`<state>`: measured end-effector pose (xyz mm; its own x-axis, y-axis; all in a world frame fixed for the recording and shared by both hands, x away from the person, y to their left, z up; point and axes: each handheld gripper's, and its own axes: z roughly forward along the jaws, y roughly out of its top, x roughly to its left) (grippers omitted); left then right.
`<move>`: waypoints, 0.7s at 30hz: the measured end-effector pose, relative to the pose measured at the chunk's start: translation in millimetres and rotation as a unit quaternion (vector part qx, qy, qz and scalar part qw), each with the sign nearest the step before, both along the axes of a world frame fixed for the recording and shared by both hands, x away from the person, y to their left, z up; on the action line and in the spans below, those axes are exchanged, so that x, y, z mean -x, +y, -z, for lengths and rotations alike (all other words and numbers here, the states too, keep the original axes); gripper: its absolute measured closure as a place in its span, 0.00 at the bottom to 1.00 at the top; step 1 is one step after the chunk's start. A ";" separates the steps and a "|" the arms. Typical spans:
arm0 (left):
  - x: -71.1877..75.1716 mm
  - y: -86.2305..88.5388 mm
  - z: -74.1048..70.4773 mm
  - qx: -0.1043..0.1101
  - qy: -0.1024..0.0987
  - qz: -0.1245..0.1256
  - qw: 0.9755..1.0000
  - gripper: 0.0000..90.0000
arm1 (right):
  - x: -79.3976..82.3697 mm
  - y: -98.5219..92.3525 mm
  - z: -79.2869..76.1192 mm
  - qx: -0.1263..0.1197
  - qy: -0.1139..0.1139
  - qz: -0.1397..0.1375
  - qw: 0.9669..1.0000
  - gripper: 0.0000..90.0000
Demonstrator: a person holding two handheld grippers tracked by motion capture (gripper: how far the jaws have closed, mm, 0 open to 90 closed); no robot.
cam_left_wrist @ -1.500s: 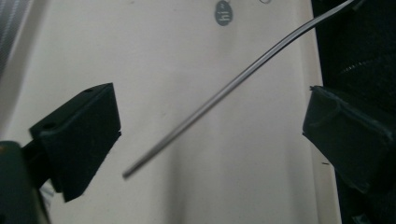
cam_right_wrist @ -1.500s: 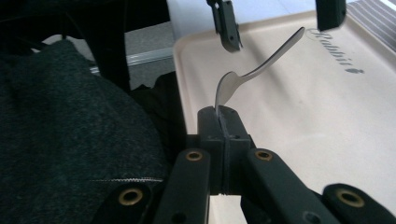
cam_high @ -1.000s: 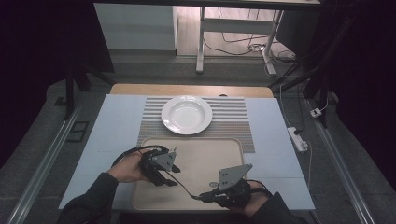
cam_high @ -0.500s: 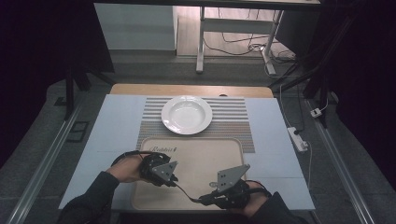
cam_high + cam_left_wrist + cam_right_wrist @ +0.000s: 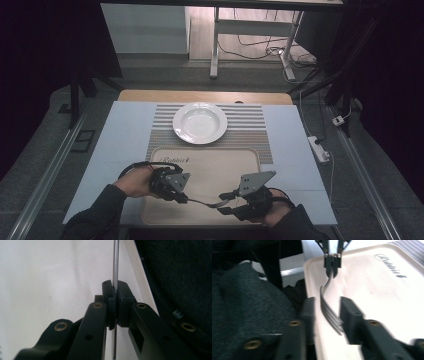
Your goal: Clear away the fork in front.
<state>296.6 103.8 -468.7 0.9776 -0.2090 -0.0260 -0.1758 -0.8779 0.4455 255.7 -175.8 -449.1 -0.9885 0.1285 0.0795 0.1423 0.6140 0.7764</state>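
Your left gripper [image 5: 181, 196] has its fingers clenched on the thin handle of a metal fork [image 5: 331, 315], above the smooth cream tray [image 5: 210, 170]. Your right gripper [image 5: 327, 317] has just been opening; its fingers stand released, flanking the tines. A glossy white plate [image 5: 200, 122] sits well beyond.

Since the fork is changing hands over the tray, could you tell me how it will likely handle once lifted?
The fork looks like thin polished metal, so probably stiff and light. Its smooth handle, pinched edge-on by the left gripper, may slip or pivot. With the right gripper just opening around the tines, that end could sag toward the tray.
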 end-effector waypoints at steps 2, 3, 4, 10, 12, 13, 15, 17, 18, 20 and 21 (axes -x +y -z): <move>-1.4 0.9 -0.2 -0.005 0.015 -0.024 1.000 0.96 | -1.9 -1.4 0.7 0.004 -0.006 0.016 1.000 0.54; -1.7 1.6 0.1 -0.006 0.020 -0.034 0.999 0.96 | -1.9 -1.4 0.7 0.004 -0.006 0.016 1.000 0.54; -1.9 2.5 0.3 -0.006 0.020 -0.042 0.999 0.96 | -2.7 -2.3 1.0 0.005 -0.007 0.024 1.000 0.52; -3.4 9.5 1.4 -0.011 0.029 -0.098 0.995 0.96 | -7.6 -8.2 3.8 0.014 -0.021 0.081 0.996 0.33; -3.7 11.7 0.4 -0.011 0.030 -0.117 0.993 0.96 | -9.2 -9.7 4.7 0.017 -0.024 0.104 0.994 0.28; -3.7 12.8 0.2 -0.010 0.034 -0.127 0.991 0.96 | -9.2 -9.7 4.7 0.017 -0.024 0.104 0.994 0.28; -4.0 15.4 0.0 -0.011 0.035 -0.146 0.989 0.96 | -10.8 -11.0 6.6 0.018 -0.021 0.123 0.992 0.22; -4.0 17.8 0.6 -0.013 0.043 -0.171 0.984 0.96 | -11.5 -13.4 8.1 0.022 -0.022 0.135 0.990 0.17; -4.2 18.7 1.4 -0.013 0.047 -0.184 0.982 0.96 | -11.8 -14.6 8.8 0.021 -0.020 0.140 0.990 0.15; -4.5 20.2 2.6 -0.016 0.050 -0.207 0.977 0.96 | -12.4 -17.4 9.8 0.022 -0.015 0.150 0.988 0.11; -4.7 21.1 3.1 -0.015 0.053 -0.219 0.974 0.96 | -12.8 -19.0 10.1 0.026 -0.014 0.152 0.988 0.10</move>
<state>301.3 124.8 -471.8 0.9641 0.2305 -0.1322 0.2649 -0.8712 0.4134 268.5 -194.8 -459.2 -0.9055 0.4226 0.0391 0.3056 0.5853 0.7510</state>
